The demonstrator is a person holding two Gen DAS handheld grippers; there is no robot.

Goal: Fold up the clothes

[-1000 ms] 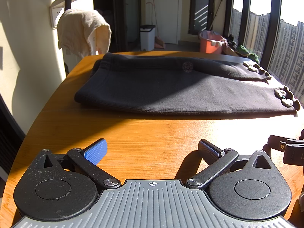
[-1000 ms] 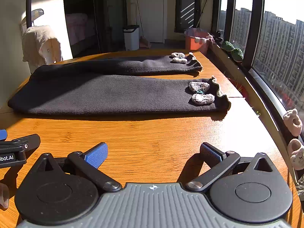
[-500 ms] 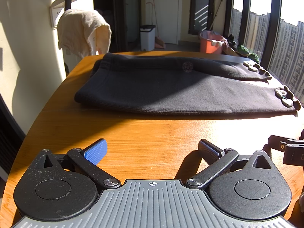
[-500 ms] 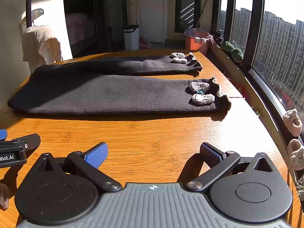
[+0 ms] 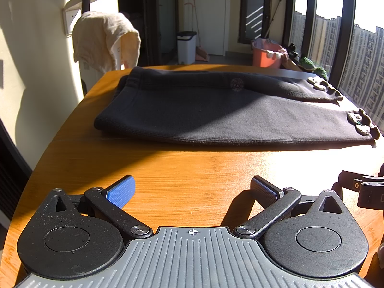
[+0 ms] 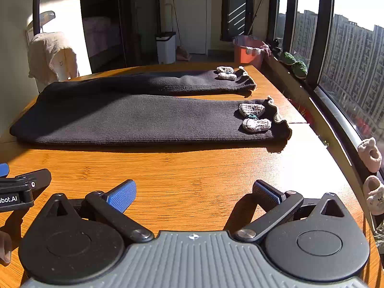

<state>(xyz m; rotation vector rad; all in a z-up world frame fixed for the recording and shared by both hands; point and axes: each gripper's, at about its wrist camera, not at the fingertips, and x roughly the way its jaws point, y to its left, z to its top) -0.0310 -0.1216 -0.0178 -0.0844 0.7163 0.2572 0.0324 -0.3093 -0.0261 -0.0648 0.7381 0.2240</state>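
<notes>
The black trousers lie ahead of both spread, empty jaws, long axis running left to right across the counter; waistband faces the left gripper, cuffs face the right gripper.

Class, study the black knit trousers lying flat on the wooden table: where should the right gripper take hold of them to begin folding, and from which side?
Probably the near leg's cuff, by the crocheted patches. The black trousers lie flat, so only edges give purchase. This frilled hem faces the open right gripper across bare table; come in low from the near right, one finger sliding under.
</notes>
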